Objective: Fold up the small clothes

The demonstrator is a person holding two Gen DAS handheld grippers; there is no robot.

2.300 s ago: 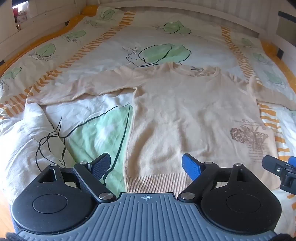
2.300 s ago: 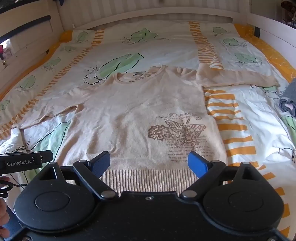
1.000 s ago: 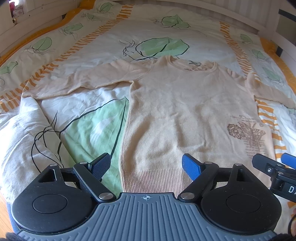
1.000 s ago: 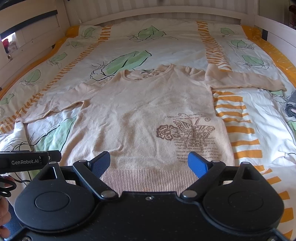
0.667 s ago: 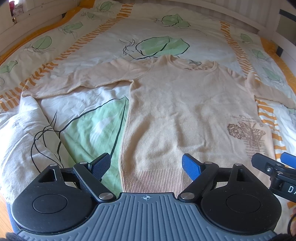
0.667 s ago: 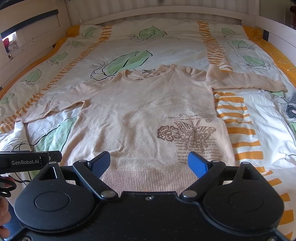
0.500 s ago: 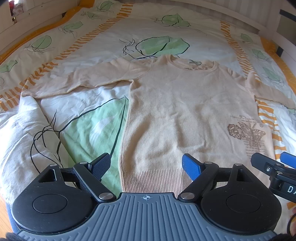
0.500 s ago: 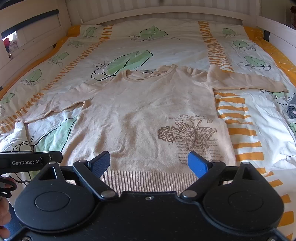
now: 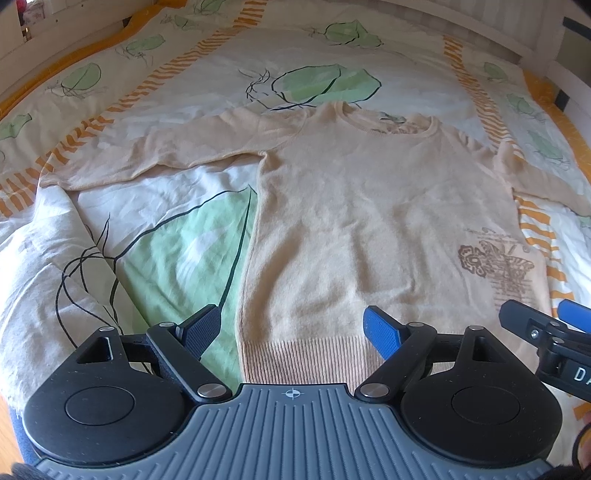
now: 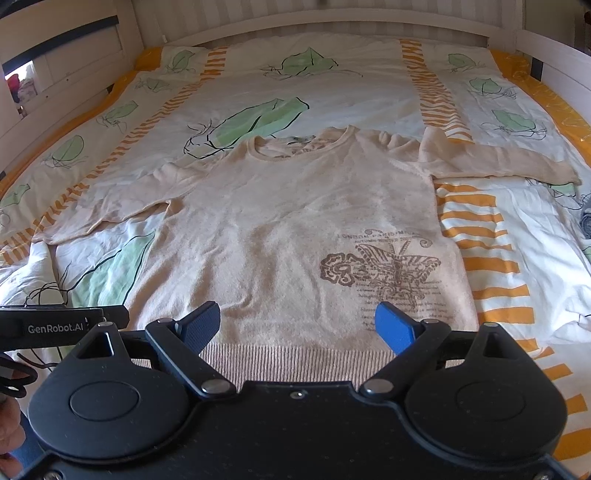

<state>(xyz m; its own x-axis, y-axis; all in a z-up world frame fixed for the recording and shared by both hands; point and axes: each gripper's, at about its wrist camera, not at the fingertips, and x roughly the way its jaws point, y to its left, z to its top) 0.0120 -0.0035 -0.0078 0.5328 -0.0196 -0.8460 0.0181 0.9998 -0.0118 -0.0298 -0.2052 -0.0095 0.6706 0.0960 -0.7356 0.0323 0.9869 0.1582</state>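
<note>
Left wrist view: your left gripper (image 9: 291,326) hangs just short of the ribbed hem of the pale peach knit sweater with round neck and long sleeves (image 9: 369,206), jaws wide, nothing between the black pad and the blue pad. It straddles the sweater's left bottom corner. My guess: you set it there to take that corner for the first fold.

Right wrist view: your right gripper (image 10: 297,326) sits over the same hem, nearer the brown print, jaws equally wide and empty. The two tools flank the sweater's bottom edge, which reads as a paired pickup not yet begun.

The sweater lies face up and flat on the white quilt with green leaves and orange stripes (image 10: 332,96), neck toward the white slatted headboard (image 10: 332,22), both sleeves spread out sideways from the body. Laid out like this, sleeves and hem are all free to reach. A dark bundle of cloth (image 10: 585,218) lies well off the sweater's right sleeve; can't tell what it is.

Writing: the left tool's side, seen beside the sweater's left hem, reads "GenRobot.AI". The right tool's side shows only "D" and part of another letter. Above the sweater's brown butterfly and flower print (image 10: 384,271) runs a curved line of capitals, too small to read surely; lines of fine text below it, illegible.
</note>
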